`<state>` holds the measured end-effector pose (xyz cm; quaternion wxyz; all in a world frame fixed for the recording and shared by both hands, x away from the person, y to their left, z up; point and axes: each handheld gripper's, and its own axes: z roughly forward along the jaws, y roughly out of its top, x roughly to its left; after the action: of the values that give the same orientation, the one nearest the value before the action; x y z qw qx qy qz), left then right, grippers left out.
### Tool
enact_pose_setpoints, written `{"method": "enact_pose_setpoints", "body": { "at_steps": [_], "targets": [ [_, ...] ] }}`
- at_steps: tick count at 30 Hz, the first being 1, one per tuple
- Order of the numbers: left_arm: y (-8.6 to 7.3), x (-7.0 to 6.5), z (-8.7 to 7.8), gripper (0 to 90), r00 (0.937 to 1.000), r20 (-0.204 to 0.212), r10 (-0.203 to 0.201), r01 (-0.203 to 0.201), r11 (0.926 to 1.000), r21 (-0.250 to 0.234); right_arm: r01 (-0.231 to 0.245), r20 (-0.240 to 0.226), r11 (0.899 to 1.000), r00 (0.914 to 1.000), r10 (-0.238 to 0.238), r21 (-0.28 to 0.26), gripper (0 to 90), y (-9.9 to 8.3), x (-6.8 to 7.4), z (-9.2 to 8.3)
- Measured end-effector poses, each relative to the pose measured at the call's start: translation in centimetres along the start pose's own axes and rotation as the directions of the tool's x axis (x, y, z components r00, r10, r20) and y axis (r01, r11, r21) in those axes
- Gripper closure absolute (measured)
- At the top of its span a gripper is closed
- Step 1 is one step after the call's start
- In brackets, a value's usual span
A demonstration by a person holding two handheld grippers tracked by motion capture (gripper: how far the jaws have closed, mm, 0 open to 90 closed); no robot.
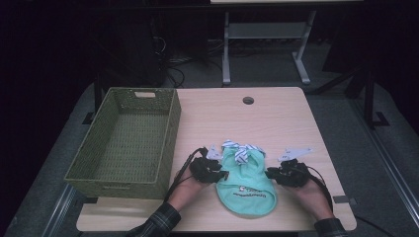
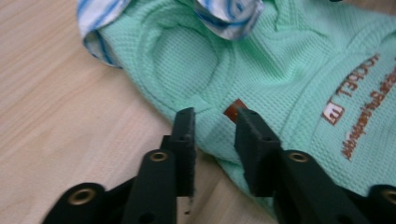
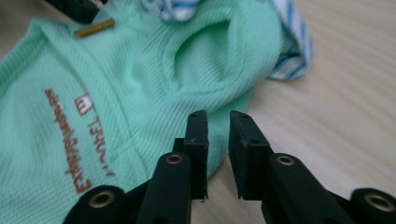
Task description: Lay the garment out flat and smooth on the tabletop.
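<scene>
Small mint-green garment (image 1: 247,181) lies flat on the wooden table (image 1: 286,118), near the person's edge, between the two grippers. Long axis runs near-to-far in the high view: rounded hem toward the person, the end with blue-and-white striped trim (image 1: 240,151) pointing away toward the far edge. Brown printed lettering (image 1: 250,192) sits close to the hem; too small and blurred to read in any view, and it reads sideways in both gripper views.

Hard to make out: the room beyond the table is dark, only a pale table frame (image 1: 267,39) visible. High view shows the grippers as dark masses, jaws not resolved there. Garment's far end is cut off at the top of both gripper views; its hem is cut off at the edges.

Left gripper (image 2: 214,120) at the garment's left edge, jaws apart with a gap between them, tips over the fabric edge by a small brown tag (image 2: 233,111); pads not pressing on the cloth. Right gripper (image 3: 218,122) at the garment's right edge, jaws parted by a narrower gap, tips over the fabric edge, nothing clamped; whether the tips touch the cloth I cannot tell.

Green woven basket (image 1: 126,138) stands on the table's left side, well apart from the garment
</scene>
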<state>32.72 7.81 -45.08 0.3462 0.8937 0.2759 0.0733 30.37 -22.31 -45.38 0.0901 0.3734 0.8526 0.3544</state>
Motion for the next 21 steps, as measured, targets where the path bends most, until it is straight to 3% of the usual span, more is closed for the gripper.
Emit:
{"method": "enact_pose_setpoints", "body": {
  "at_steps": [2, 6, 21],
  "targets": [
    [0.1, 0.6, -0.3, 58.1, 0.9998, 0.011, -0.016, 0.016, 0.9998, -0.01, -0.02, -0.02, 0.999, 0.9996, 0.02, -0.028, 70.6, 0.4, -0.5, -0.2],
    [0.5, 1.5, -0.6, 50.5, 0.9997, 0.017, -0.02, 0.02, 0.9996, -0.02, -0.026, -0.011, 0.998, 0.9996, 0.025, -0.051, 68.6, 0.9, -1.0, -0.3],
    [2.4, 3.6, -0.5, 40.6, 0.9999, -0.017, -0.003, 0.002, 0.9985, -0.055, -0.044, 0.025, 0.992, 0.9986, 0.047, -0.118, 63.9, 3.9, -3.3, 0.5]
  ]
}}
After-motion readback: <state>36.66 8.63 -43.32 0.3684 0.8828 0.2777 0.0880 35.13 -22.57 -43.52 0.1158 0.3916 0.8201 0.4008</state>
